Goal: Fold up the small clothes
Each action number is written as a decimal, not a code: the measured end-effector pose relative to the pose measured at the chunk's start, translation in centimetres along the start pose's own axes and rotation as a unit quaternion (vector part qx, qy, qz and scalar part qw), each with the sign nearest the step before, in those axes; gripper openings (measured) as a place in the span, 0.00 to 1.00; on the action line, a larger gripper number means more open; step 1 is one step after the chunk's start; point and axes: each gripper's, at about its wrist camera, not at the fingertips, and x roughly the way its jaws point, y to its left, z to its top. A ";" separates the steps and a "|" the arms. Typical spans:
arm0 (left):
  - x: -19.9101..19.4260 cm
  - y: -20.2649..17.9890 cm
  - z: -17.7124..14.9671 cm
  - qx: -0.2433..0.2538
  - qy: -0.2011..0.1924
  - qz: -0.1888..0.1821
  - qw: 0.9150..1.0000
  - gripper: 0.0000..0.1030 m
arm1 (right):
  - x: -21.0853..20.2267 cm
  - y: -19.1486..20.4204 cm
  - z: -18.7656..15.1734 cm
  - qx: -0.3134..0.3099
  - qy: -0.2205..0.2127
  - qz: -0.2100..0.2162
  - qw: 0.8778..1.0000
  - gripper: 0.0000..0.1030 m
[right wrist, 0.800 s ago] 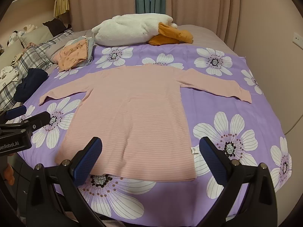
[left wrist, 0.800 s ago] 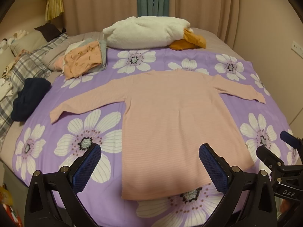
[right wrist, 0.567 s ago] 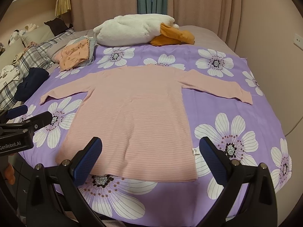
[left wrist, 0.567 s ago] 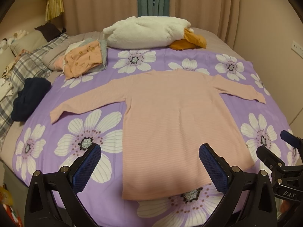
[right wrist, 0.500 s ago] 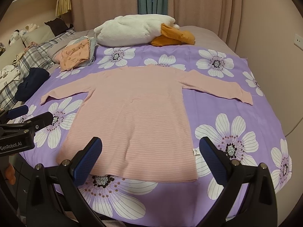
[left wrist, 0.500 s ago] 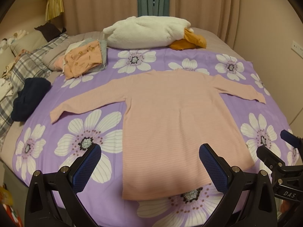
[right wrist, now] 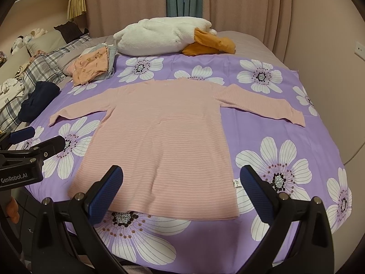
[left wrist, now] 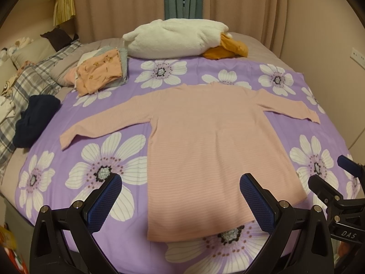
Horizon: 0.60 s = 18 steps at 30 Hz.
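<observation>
A pink long-sleeved striped top (left wrist: 205, 141) (right wrist: 159, 137) lies flat on the purple flowered sheet (left wrist: 109, 159) (right wrist: 285, 159), both sleeves spread out, hem toward me. My left gripper (left wrist: 180, 196) hovers open above the hem's left part, nothing between its blue pads. My right gripper (right wrist: 180, 189) hovers open above the hem's right part, beside a small white label (right wrist: 236, 183). Each gripper shows at the edge of the other's view: the right gripper (left wrist: 333, 182) and the left gripper (right wrist: 38, 139).
A stack of folded clothes (left wrist: 100, 70) (right wrist: 91, 66) lies at the back left. A white plush cushion (left wrist: 175, 38) and an orange garment (left wrist: 225, 48) lie at the bed's far end. A dark navy garment (left wrist: 34, 118) and plaid bedding (left wrist: 25, 86) are left; wall on the right.
The right wrist view has shifted slightly, so the top sits a little to the right in it. The left gripper and the top have not moved.
</observation>
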 end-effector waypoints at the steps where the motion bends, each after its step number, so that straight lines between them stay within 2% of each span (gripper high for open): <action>1: 0.0 0.0 0.0 0.000 0.001 0.000 1.000 0.99 | 0.0 0.0 0.0 -0.001 0.000 0.000 1.000 1.00; 18: 0.2 0.0 0.3 0.000 0.001 -0.002 1.000 0.99 | 0.0 -0.2 -0.1 0.001 0.004 0.002 1.000 1.00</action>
